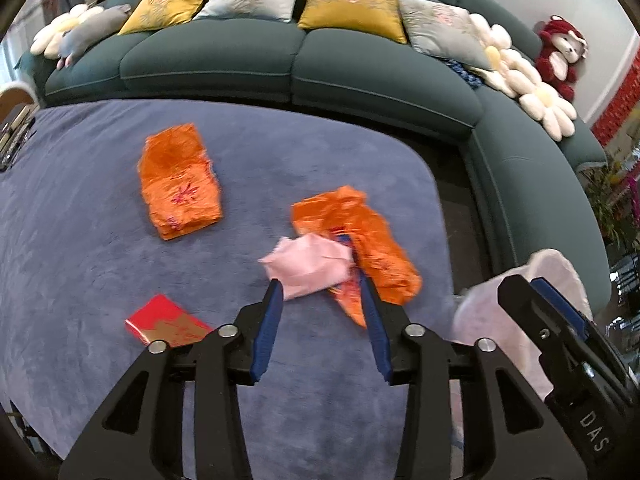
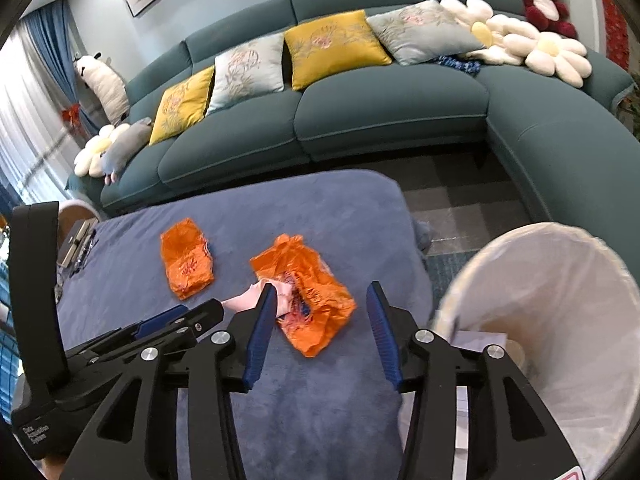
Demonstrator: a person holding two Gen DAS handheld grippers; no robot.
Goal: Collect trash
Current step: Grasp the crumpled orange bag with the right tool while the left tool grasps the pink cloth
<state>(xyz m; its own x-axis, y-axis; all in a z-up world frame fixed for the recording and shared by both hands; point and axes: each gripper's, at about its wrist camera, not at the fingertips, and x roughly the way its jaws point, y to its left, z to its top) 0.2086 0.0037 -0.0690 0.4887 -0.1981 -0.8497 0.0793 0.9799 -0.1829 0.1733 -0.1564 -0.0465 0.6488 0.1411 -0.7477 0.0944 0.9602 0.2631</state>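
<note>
My left tool (image 1: 318, 276) is spread around the pink tissue (image 1: 308, 266); my right tool (image 2: 322, 292) hangs spread beside the bin (image 2: 560, 280).

A blue plush table cover (image 1: 100, 208) carries a folded orange bag (image 1: 178, 182). Right of that bag lie a crumpled orange bag (image 1: 376, 248) and pink paper (image 1: 308, 266); nearer the camera, a red envelope (image 1: 166, 320).

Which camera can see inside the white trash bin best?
The right wrist view: the trash bin opens toward the camera, showing its white liner and paper at the bottom. The left wrist view catches only a blurred part of its rim behind the right gripper.
</note>
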